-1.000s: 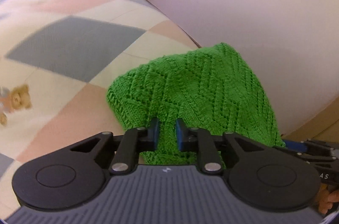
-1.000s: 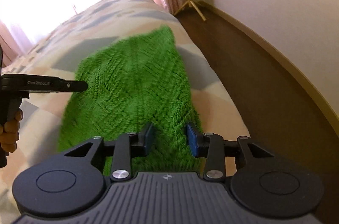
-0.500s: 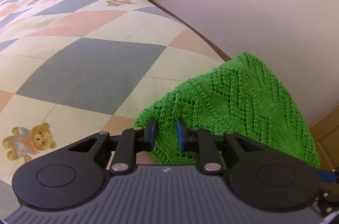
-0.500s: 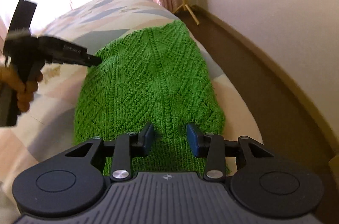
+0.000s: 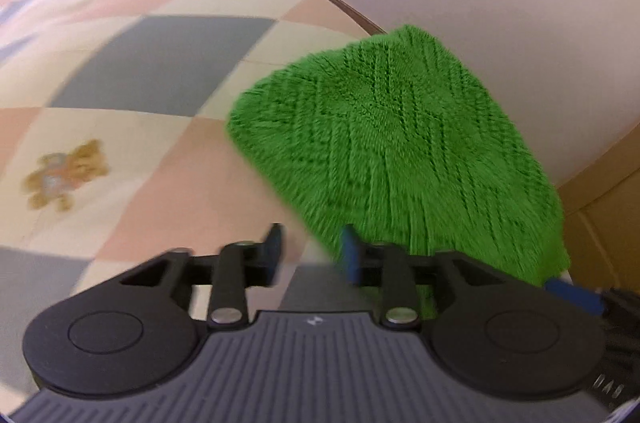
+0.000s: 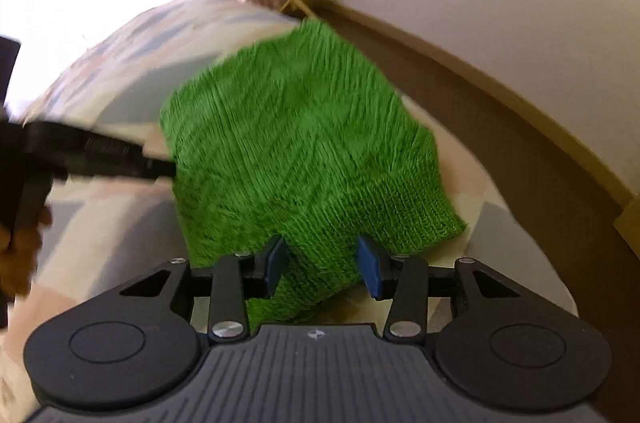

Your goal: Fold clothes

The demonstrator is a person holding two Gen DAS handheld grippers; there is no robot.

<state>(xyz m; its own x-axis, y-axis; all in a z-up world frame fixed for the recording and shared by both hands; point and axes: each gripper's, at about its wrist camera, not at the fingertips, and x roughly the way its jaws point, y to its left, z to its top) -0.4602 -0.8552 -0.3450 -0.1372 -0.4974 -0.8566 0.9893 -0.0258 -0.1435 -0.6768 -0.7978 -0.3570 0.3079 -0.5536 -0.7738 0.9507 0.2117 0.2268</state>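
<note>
The bed (image 5: 120, 83), covered by a checked quilt (image 5: 168, 63) with small bears printed on it, fills most of both views, and the green knitted sweater (image 6: 296, 151) lies folded on its near corner, close to the edge where the mattress drops toward the brown floor (image 6: 500, 127). That placement is the main hazard: a bulky knit so near the edge could slide off if it is dragged or nudged outward. The left gripper (image 5: 310, 253) has just been opening, and its fingers now stand apart with bare quilt showing between them; the sweater's edge lies just beside the right-hand pad, so the fold it had been pinching is free and may spring open or sag, as thick knit tends to. The right gripper (image 6: 322, 265) has its fingers moderately apart with the ribbed hem between them, and they too have just been opening; the left pad looks close against the knit while the right one shows a gap, so I judge it is no longer gripping. If either hand pulls away now, a pad could snag the loose stitches and tug the fold askew.
</note>
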